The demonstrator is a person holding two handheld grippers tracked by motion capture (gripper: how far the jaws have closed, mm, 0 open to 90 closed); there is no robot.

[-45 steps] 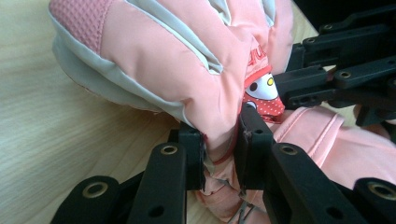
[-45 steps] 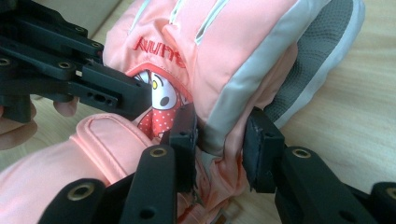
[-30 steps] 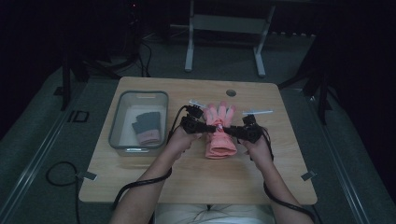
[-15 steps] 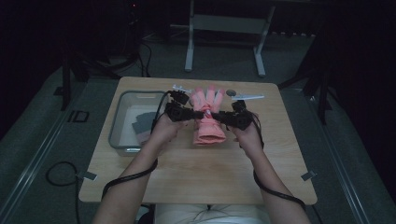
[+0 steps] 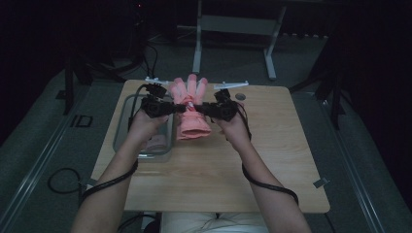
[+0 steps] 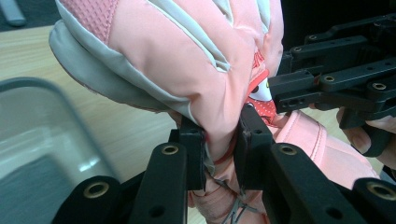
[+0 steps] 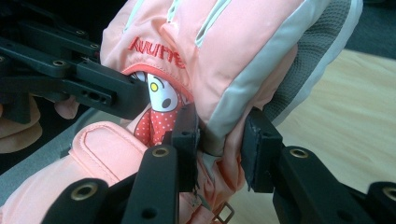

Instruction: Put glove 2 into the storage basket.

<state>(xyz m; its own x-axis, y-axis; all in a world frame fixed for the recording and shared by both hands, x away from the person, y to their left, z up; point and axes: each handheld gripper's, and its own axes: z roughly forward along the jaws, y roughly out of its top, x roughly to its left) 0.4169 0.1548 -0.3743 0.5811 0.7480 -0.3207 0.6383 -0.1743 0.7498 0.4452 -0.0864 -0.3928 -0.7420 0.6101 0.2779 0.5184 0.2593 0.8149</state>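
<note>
A pink padded glove with grey trim hangs above the wooden table, fingers up and cuff down. My left gripper is shut on its left edge, and my right gripper is shut on its right edge. In the left gripper view the jaws pinch a fold of the glove and the other gripper comes in from the right. In the right gripper view the jaws clamp the grey-trimmed side of the glove, which bears a cartoon patch, and the other gripper reaches in from the left.
A clear plastic bin sits on the table's left part, under my left hand, with something pale pink in it. Two white objects lie along the far edge. A small dark disc lies near them. Cables trail from both grippers.
Both grippers have carried the glove up off the table and to the left, toward the bin. Their hold on it is unchanged.
</note>
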